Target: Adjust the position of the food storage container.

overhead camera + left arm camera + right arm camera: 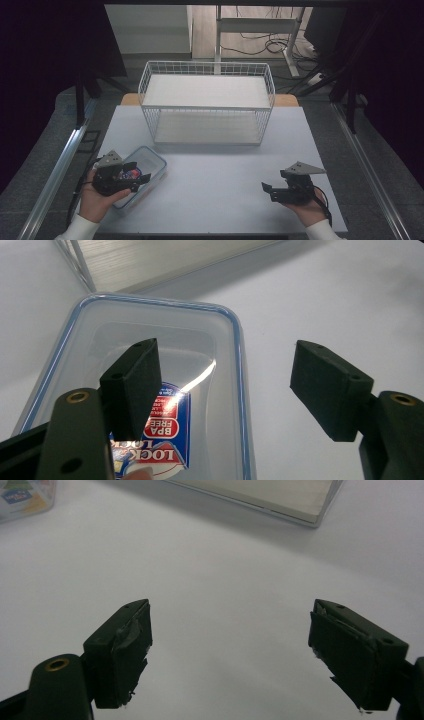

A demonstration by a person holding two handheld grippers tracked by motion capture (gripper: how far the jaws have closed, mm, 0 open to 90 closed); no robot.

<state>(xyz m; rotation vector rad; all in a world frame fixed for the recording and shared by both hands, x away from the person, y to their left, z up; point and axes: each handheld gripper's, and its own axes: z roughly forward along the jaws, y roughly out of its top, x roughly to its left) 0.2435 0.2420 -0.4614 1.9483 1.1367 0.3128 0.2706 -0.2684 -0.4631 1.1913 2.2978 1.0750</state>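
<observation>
At the table's point(215, 175) far edge stands a two-tier wire rack point(207, 102). Nearer, the left gripper point(131, 179), jaws wide, straddles the clear food container's point(150, 162) rim, probably about to grasp. Right gripper point(272, 191) waits, empty, wide.

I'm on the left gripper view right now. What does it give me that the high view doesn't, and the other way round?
Left gripper view: the label's print inside the container, reading BPA FREE and LOCK, and one open jaw over its near end while the other hangs over bare table. High view: the two-tier wire rack, both hands, the right gripper open over bare table. Both: the blue-rimmed clear container, the left gripper, the white table.
</observation>
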